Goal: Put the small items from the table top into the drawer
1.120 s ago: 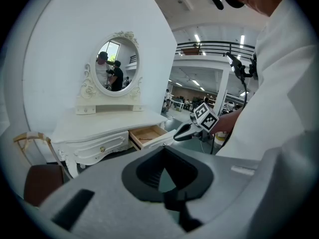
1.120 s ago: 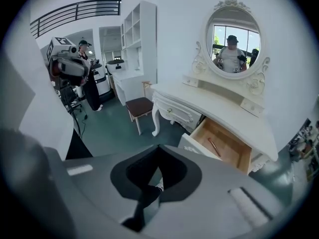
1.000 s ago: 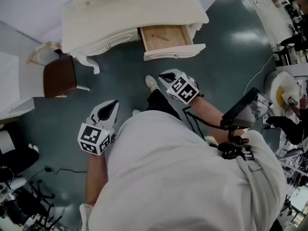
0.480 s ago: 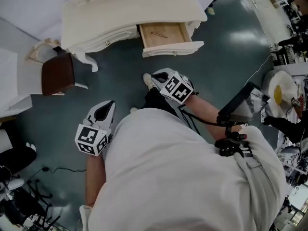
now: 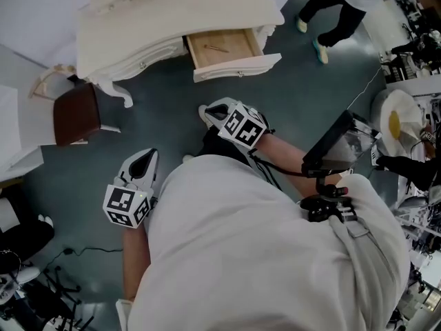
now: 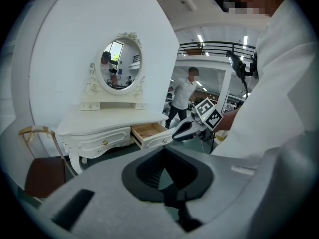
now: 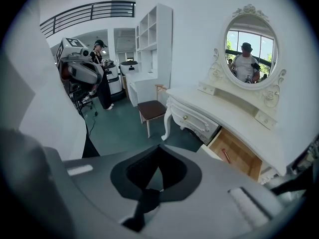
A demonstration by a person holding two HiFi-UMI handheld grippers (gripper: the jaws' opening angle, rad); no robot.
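**A:** Fingers of the left gripper (image 5: 146,158) are pressed together on nothing. It hangs low over the floor (image 5: 165,116), well apart from the desk (image 5: 172,12). What has changed?

**B:** Little. Over the last second the desk and its open drawer (image 5: 238,67) slide up and left in the head view. The right gripper (image 5: 215,111) drifts with them, so I judge that the head turns rather than the hands.

**A:** Its fingers?

**B:** Closed too, and empty, short of the drawer front.

**A:** And the small items?

**B:** One slim reddish stick (image 5: 216,47) lies in the drawer, and the desk top shows nothing loose. A passer-by (image 5: 337,5) has walked in at far right.

**A:** So the putting-away looks finished, and only shutting the drawer may remain.
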